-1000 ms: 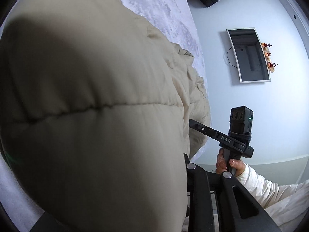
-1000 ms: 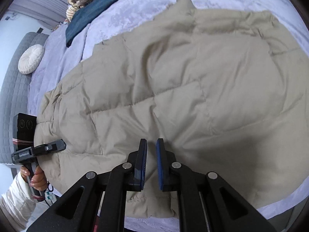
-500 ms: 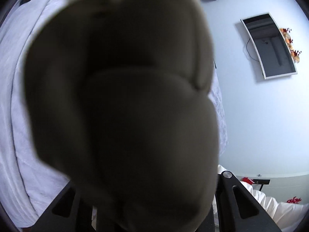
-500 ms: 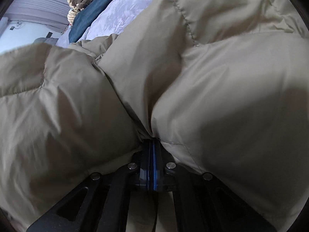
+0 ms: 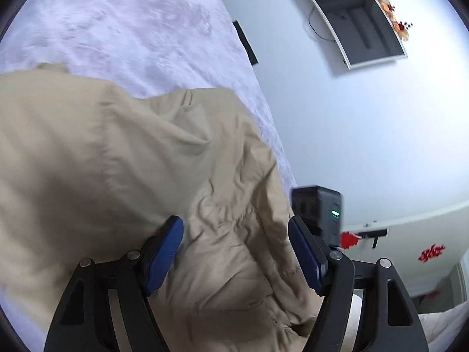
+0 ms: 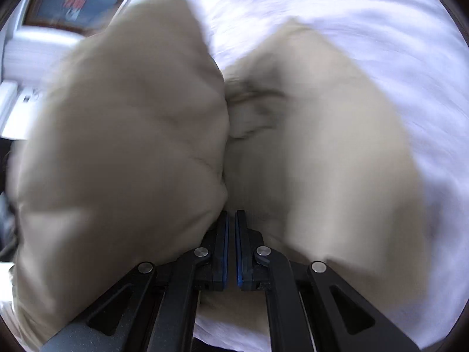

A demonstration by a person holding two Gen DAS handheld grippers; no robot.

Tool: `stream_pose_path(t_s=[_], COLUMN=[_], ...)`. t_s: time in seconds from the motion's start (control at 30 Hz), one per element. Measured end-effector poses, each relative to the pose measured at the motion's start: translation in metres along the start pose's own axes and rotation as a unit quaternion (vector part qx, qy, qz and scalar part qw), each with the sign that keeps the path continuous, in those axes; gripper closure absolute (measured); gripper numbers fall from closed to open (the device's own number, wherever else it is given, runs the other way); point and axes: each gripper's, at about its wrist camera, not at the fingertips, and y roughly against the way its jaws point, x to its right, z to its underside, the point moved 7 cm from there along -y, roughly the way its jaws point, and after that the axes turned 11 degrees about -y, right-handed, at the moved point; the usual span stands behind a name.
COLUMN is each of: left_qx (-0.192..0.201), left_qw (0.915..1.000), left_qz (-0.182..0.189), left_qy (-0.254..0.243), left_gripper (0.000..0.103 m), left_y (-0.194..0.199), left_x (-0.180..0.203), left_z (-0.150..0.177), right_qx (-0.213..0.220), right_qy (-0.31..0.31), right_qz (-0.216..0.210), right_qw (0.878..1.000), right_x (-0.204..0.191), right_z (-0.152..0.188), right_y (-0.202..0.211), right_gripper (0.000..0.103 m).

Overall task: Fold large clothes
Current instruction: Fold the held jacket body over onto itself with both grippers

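Observation:
A beige puffer jacket (image 5: 117,161) lies bunched on the white bed (image 5: 132,29). My left gripper (image 5: 234,223) hovers just over its crumpled edge; its jaws are opening, with the blue pads (image 5: 164,252) apart and clear of the cloth beneath them. In the right wrist view, my right gripper (image 6: 231,214) is shut on a fold of the jacket (image 6: 132,146), which bulges in two blurred lobes on either side of the tips. The right gripper's black camera body (image 5: 319,208) shows just beyond the jacket's right edge.
The bed's edge runs down the middle of the left wrist view, with a pale wall and a mounted screen (image 5: 357,20) beyond. A white sleeve (image 5: 439,322) sits at lower right. The bedcover (image 6: 381,44) spreads behind the jacket; a framed picture (image 6: 67,0) is upper left.
The left jaws have spread and let go of the jacket, which no longer covers that lens and lies on the bed. The right gripper closed on a fold and swung sideways with it.

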Motion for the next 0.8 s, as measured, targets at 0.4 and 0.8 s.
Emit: stream_pose_path(t_s=[0.4,0.8], left_qx=[-0.021,0.126], left_qw=[0.9935,0.9426], left_qz=[-0.099,-0.292], left_qy=[-0.051,-0.102], left_gripper=[0.029,0.029], left_y=[-0.063,0.068], left_x=[-0.002,-0.048], left_z=[0.011,0.000], right_qx=[0.096,0.076], right_qy=[-0.052,0.055], right_qz=[-0.073,0.076], right_qw=[0.991,0.993], right_x=[0.022,-0.005], right_z=[0.044,0.020], right_y=[0.123,0.070], right_gripper=[0.026,0.089])
